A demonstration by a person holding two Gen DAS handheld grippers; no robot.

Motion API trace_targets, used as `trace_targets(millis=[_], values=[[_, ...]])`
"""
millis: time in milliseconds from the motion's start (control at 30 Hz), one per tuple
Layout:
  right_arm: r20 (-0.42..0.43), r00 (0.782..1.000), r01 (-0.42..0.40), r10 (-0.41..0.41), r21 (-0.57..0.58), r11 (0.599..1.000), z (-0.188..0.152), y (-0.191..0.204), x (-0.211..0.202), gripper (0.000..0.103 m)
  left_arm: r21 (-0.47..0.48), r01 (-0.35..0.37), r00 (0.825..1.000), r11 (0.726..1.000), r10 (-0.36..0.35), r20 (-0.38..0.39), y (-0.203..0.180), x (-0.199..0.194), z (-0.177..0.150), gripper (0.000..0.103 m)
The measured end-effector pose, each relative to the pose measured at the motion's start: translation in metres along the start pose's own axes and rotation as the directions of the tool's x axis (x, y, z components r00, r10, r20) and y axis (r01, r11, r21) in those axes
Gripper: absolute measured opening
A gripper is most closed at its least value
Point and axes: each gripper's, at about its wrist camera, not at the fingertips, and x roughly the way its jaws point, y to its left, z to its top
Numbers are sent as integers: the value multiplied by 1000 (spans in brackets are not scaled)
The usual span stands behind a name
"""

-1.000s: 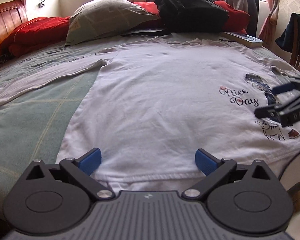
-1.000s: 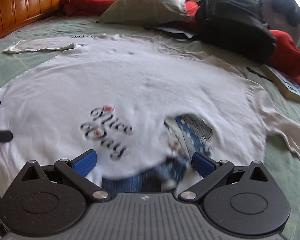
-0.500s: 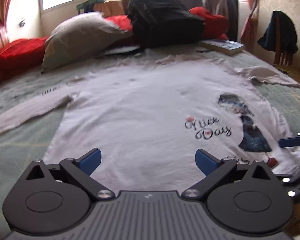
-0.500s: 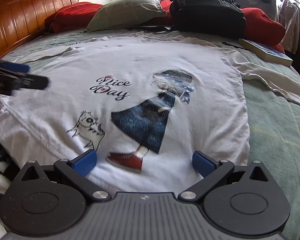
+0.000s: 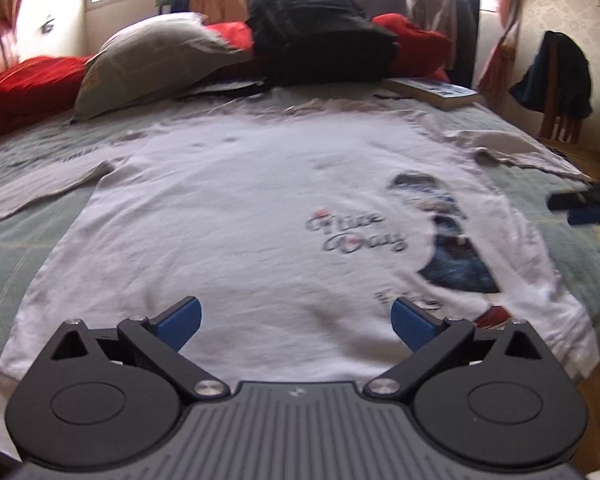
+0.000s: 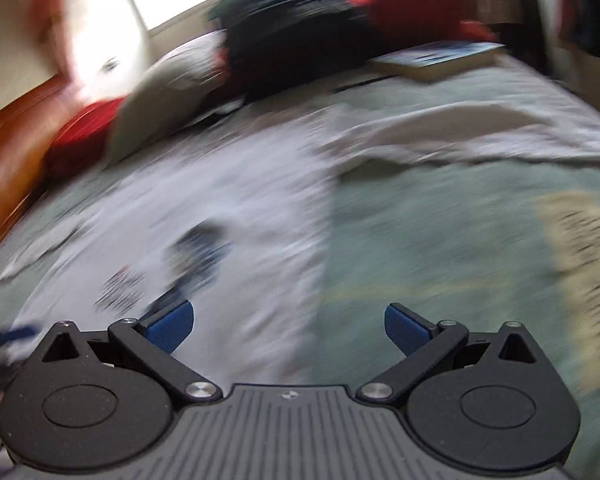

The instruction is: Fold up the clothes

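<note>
A white long-sleeved shirt with a "Nice Day" print lies spread flat, front up, on the green bed cover. My left gripper is open above the shirt's hem, nothing between its blue pads. The right wrist view is blurred by motion: my right gripper is open and empty over the shirt's right side edge, and the right sleeve stretches out ahead of it. In the left wrist view the right gripper shows as a dark shape past the shirt's right edge.
A grey pillow, red bedding, a black backpack and a book lie at the far end of the bed. A chair with dark clothes stands to the right. A wooden headboard runs along the left.
The right gripper has swung from the shirt's hem to its right side, toward the sleeve. The left gripper has drawn back and shifted right along the hem. Both stayed open.
</note>
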Motion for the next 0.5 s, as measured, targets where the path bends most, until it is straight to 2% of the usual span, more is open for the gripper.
trace_targets(millis=[100,233,400,500], values=[[59,994,93,-96,53,994,26,-44,-2,103,43,5,1000,999,-5,17,-18,-2,3,101],[113,980,139,-161,185,973,60,-107,-2,103,67,3,999,998,-5,39,-33,1,4,101],[92,979,136,-182,371,919,83,-174,21,103,75,-6,999,997,3,35,-41,7,5,101],[124,985,49,-122,474,879,82,-205,37,103,79,-19,999,997,17,28,-41,10,5,101]])
